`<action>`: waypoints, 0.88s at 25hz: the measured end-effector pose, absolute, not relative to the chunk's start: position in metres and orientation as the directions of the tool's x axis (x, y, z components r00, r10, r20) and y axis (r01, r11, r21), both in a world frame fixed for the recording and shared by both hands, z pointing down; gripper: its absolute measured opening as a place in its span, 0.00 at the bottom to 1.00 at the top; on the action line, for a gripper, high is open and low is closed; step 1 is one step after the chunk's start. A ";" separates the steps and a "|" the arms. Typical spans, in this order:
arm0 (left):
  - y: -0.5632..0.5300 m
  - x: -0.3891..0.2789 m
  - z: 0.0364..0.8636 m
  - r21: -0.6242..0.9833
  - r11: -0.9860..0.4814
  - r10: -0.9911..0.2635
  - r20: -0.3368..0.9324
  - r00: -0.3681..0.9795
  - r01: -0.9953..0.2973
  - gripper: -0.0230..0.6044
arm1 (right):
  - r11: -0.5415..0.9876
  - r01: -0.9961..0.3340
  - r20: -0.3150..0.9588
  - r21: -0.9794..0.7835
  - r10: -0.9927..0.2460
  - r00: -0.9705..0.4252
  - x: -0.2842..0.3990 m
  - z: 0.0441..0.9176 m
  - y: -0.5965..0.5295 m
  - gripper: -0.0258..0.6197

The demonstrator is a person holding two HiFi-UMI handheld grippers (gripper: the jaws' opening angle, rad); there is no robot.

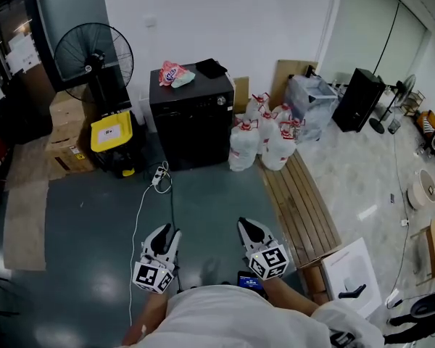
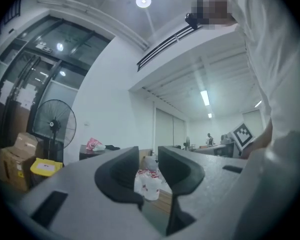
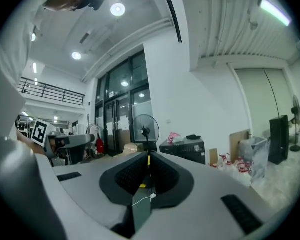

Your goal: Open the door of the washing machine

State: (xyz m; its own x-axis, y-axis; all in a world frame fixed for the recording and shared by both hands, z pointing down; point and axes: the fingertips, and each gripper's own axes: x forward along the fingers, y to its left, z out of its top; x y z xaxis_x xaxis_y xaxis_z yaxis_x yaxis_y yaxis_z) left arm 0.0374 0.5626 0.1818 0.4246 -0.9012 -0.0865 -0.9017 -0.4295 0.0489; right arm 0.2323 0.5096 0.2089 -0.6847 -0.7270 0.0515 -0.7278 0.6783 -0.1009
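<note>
With the black washing machine (image 1: 192, 122) well off at twelve o'clock against the wall, the left tongs (image 1: 167, 230) open and empty and the right tongs (image 1: 250, 225) closed on nothing, the white cable (image 1: 140, 212) trailing over the floor at eleven o'clock could well catch a foot on the approach.

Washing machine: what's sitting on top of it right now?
On the washing machine lie a pink-and-white bag and a dark bundle. Anything beneath those two is covered and cannot be seen.
</note>
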 end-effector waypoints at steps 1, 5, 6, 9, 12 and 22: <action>0.563 0.038 0.182 0.041 -0.428 -0.902 -0.078 0.424 -0.903 0.22 | 0.683 -0.725 0.037 -0.089 -0.725 -0.687 0.234 0.205 0.511 0.10; 0.559 0.041 0.187 0.028 -0.422 -0.906 -0.047 0.421 -0.906 0.21 | 0.685 -0.724 0.025 -0.082 -0.725 -0.689 0.243 0.202 0.509 0.10; 0.557 0.042 0.188 0.033 -0.416 -0.909 -0.044 0.414 -0.909 0.21 | 0.685 -0.724 0.027 -0.084 -0.724 -0.689 0.246 0.202 0.507 0.10; 0.551 0.048 0.184 0.030 -0.407 -0.913 -0.039 0.406 -0.913 0.20 | 0.683 -0.725 0.026 -0.086 -0.726 -0.687 0.257 0.201 0.504 0.10; 0.548 0.053 0.181 0.016 -0.412 -0.911 -0.036 0.411 -0.911 0.20 | 0.666 -0.740 0.028 -0.095 -0.741 -0.671 0.270 0.206 0.501 0.10; 0.547 0.047 0.204 0.072 -0.375 -0.924 0.050 0.379 -0.924 0.20 | 0.625 -0.762 0.075 -0.170 -0.763 -0.642 0.294 0.237 0.492 0.10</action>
